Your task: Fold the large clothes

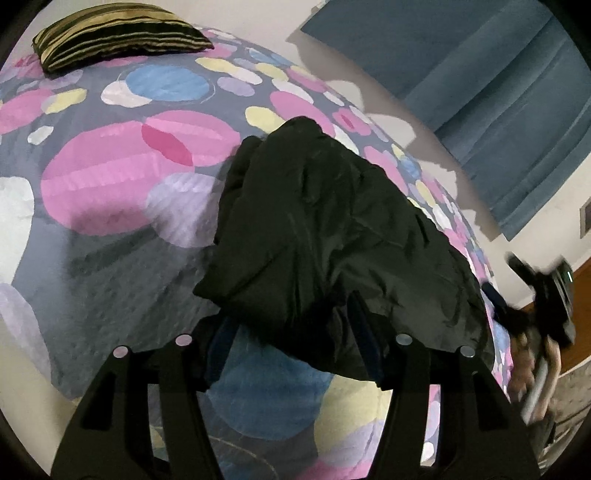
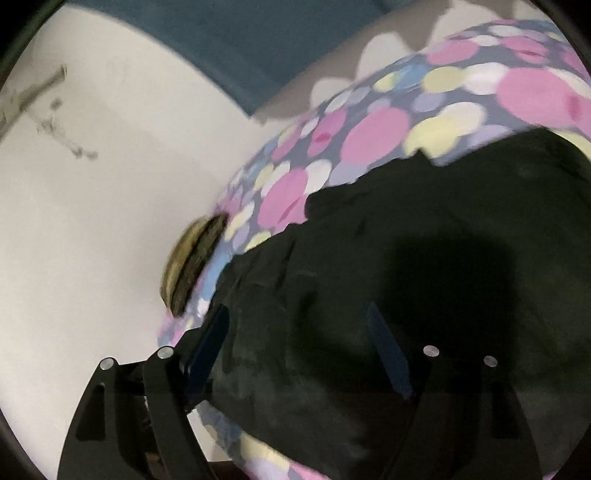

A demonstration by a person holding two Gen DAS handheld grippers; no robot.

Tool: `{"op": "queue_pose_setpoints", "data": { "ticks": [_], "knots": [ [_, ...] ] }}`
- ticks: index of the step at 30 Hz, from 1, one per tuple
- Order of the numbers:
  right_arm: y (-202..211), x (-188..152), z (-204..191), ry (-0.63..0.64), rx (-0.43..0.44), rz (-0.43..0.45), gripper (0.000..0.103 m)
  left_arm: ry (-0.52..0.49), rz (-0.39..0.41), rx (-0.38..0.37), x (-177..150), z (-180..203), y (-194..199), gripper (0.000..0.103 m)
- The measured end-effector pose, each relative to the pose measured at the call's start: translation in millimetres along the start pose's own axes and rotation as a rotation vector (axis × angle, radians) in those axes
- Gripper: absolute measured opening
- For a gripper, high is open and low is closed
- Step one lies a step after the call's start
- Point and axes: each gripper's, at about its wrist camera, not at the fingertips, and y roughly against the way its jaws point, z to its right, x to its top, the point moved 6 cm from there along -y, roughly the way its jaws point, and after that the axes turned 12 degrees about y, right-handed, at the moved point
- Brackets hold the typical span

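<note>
Although the black garment (image 1: 332, 229) already lies in a compact bundle on the bed (image 1: 110, 177), folded over itself with several layers showing along its left edge, it looks to me only partly done: the surface is puffy and creased, the edges are uneven, and a last tidy fold or smoothing probably remains. Its lower hem runs across the middle of the left wrist frame, just above the left claw (image 1: 291, 332), whose fingers stand apart with the hem lying between and over their tips; the pads do not look to be pressing on it, so I judge it spread and holding nothing.

At the right edge of that frame the right claw (image 1: 546, 288) appears blurred, off the side of the bed. From its own view the right claw (image 2: 299, 350) is spread wide, dark fabric filling the lower right of the frame behind it, nothing pinched.

A striped cushion (image 1: 118, 33) sits on the bedspread at the upper left, well apart from the garment, and blue curtains (image 1: 498, 92) hang at the upper right. No basket, box or other container is visible, so nothing is stored yet.
</note>
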Motion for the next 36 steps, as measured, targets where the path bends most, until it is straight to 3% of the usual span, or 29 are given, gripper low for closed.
{"op": "queue_pose_setpoints", "data": {
  "ticks": [6,13,21,24,27,32,36],
  "knots": [
    [-53.6,22.5,-10.6,0.037,-0.029,-0.107,0.076,-0.011,-0.009,-0.046,9.2,1.6,4.8,0.058],
    [-98.4,10.0,23.4,-0.034,-0.082,-0.270,0.077,-0.081,-0.036,-0.196,17.8,14.2,19.5,0.058],
    [-106.3,6.5,22.6,0.002,-0.093,-0.280,0.084,0.032,-0.066,-0.407,44.6,15.8,42.8,0.060],
    [-107.5,6.0,22.4,0.004,-0.088,-0.275,0.084,-0.024,-0.002,-0.457,54.6,26.1,65.0,0.069],
    [-109.1,5.9,22.0,0.005,-0.093,-0.270,0.085,-0.083,0.029,-0.420,64.3,32.7,63.5,0.074],
    [-107.3,7.6,22.1,-0.007,-0.091,-0.261,0.085,-0.061,-0.115,-0.365,77.0,20.4,5.3,0.075],
    [-86.9,9.4,8.7,-0.005,-0.089,-0.196,0.085,-0.052,-0.131,-0.286,87.5,3.5,-28.5,0.075]
  ]
}}
